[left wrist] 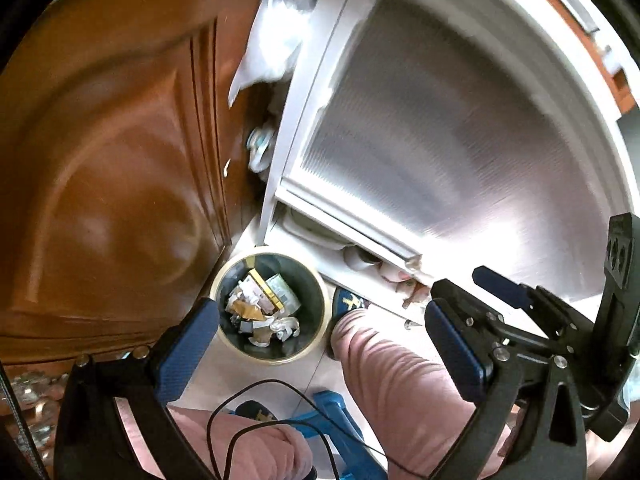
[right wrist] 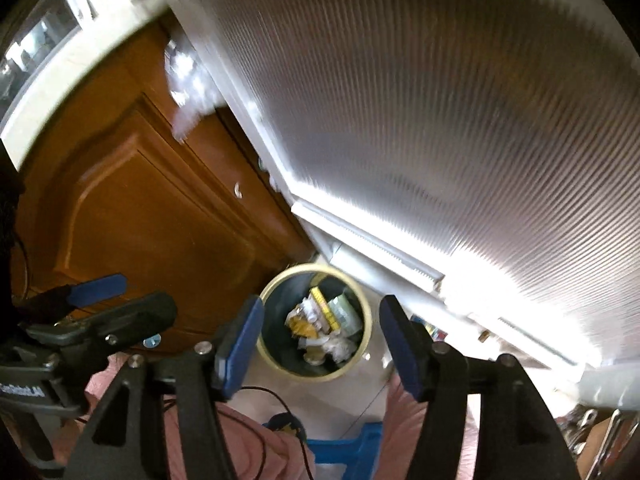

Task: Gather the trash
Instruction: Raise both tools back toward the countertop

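A round bin (left wrist: 224,280) with a cream rim stands on the pale floor below both grippers. It holds crumpled paper and wrappers (left wrist: 262,308). It shows in the right wrist view too (right wrist: 362,308), with the same trash (right wrist: 320,328) inside. My left gripper (left wrist: 320,344) is open and empty above the bin. My right gripper (right wrist: 320,344) is open and empty, also above the bin. The right gripper also shows in the left wrist view (left wrist: 504,292) at the right edge.
A brown wooden cabinet door (left wrist: 112,168) is at the left. A white-framed frosted glass door (left wrist: 440,120) is at the right. The person's pink-trousered legs (left wrist: 400,380) and a blue stool (left wrist: 336,416) are below. A white plastic bag (left wrist: 276,40) hangs above.
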`<state>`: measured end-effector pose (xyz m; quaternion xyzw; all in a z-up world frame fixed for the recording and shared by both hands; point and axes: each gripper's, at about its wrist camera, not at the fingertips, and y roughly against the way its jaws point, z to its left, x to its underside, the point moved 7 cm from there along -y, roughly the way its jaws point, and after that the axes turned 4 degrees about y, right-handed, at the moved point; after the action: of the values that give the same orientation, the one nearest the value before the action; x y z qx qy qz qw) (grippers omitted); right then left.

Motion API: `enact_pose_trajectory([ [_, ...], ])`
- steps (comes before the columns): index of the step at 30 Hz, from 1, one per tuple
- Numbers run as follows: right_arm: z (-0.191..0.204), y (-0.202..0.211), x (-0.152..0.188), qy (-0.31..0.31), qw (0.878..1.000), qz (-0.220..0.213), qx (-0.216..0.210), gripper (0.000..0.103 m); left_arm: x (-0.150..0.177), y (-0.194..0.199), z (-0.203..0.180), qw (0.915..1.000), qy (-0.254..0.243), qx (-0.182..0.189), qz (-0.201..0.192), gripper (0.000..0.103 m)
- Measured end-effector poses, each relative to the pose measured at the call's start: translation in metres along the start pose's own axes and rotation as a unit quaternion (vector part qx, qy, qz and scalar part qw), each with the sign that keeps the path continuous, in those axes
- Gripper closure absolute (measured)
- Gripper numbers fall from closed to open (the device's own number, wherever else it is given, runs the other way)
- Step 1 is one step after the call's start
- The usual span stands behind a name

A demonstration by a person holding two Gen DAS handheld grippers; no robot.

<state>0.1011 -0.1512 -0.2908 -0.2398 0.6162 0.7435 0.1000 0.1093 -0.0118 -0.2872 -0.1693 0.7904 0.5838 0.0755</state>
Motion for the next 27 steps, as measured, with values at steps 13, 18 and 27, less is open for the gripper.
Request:
enact_pose_trajectory([
  [13,0.016,0.124,-0.053,-0.001,0.996,-0.086,-0.005,0.041,-0.033,0.124,-0.04,0.9929,-0.046,-0.033,-0.105,0.001],
  [18,0.021,0.166,-0.07,-0.01,0.994,-0.112,-0.003,0.041,-0.046,0.168,-0.049,0.9876,-0.045,-0.049,-0.143,0.001],
  [27,0.034,0.218,-0.085,-0.008,0.987,-0.162,0.006,0.041,-0.061,0.228,-0.063,0.9793,-0.049,-0.069,-0.183,0.001],
])
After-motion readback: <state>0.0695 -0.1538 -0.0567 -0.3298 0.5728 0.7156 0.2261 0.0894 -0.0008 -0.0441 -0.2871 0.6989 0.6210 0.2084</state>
